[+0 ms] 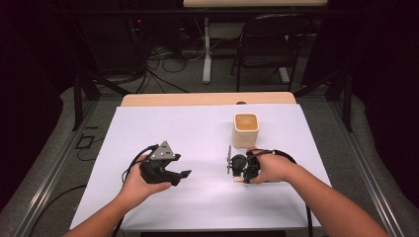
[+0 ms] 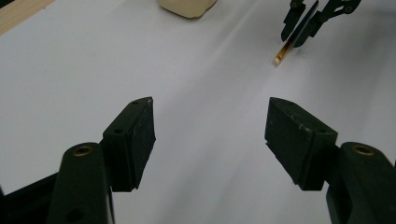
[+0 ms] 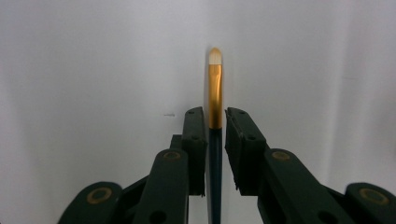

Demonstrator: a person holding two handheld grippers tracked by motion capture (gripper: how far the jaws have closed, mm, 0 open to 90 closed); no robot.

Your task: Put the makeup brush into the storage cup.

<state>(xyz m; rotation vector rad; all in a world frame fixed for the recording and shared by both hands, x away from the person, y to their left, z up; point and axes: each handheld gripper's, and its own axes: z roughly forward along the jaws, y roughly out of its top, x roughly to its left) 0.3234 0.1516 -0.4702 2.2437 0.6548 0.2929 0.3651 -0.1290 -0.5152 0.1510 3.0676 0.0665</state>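
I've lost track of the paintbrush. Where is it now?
The paintbrush lies on the white sheet between the jaws of the right hand-held gripper, at the right of the high view, just in front of the cream cup.

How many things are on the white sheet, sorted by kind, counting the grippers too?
Cup: 1
Brush: 1
Grippers: 2, the left gripper and the right gripper
Total: 4
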